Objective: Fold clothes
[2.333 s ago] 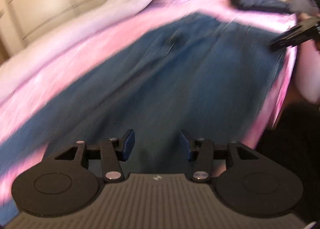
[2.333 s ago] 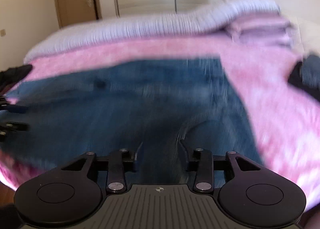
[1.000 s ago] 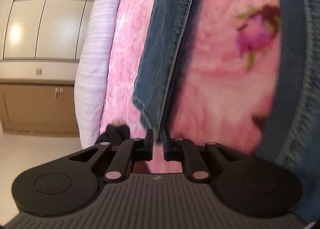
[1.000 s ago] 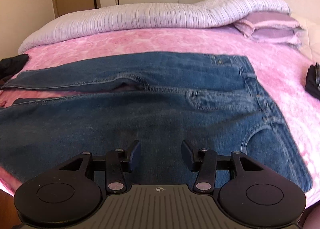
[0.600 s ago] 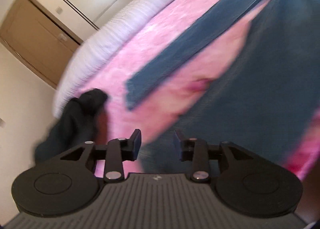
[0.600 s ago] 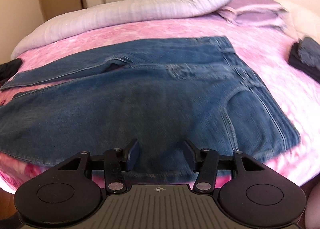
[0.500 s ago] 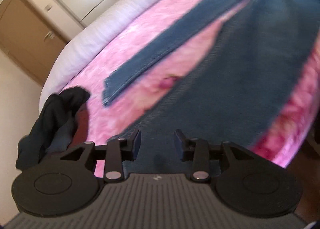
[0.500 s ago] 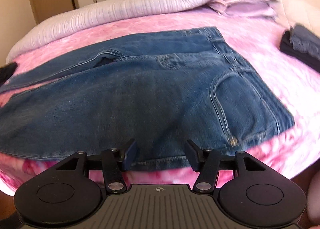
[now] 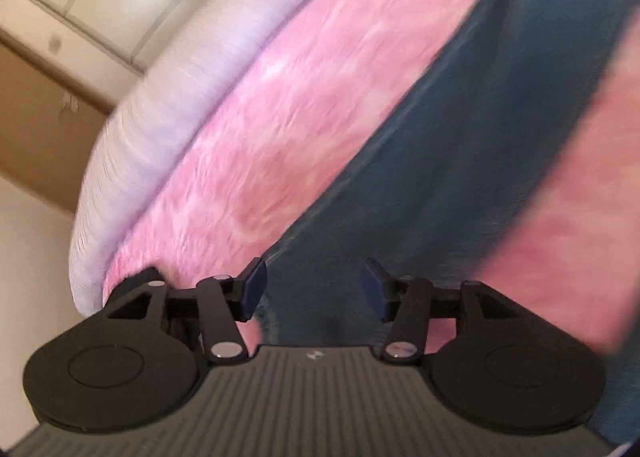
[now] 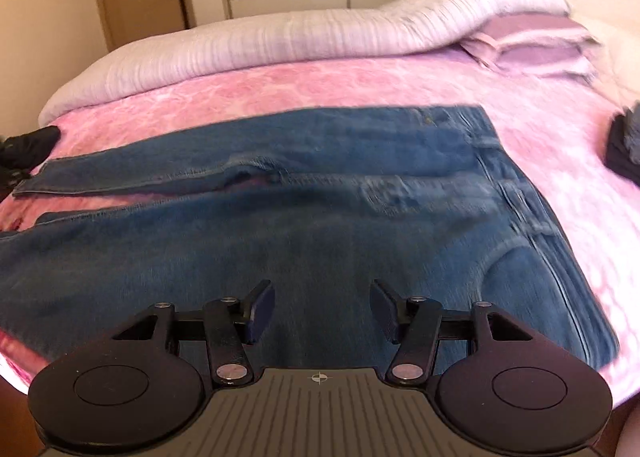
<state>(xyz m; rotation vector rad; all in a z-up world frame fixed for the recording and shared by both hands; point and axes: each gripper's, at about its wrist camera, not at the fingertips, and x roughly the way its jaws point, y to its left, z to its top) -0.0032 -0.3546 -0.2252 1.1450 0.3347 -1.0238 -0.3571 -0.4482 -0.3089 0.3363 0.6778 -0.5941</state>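
The left tool (image 9: 312, 293) has let go of the jeans (image 10: 320, 225); its jaws are opening, apparently empty over blurred denim. The right tool (image 10: 322, 311) stands wide above the jeans' near leg, so regrasping comes next.

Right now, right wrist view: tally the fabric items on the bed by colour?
Blue: 1, the jeans spread flat.
Dark: 2, a dark bundle at the left edge, a dark pile at the right edge.
Pale lilac: 1, the rolled duvet.
Purple: 1, the pillow stack.
Pink: 1, the blanket.
Total: 6
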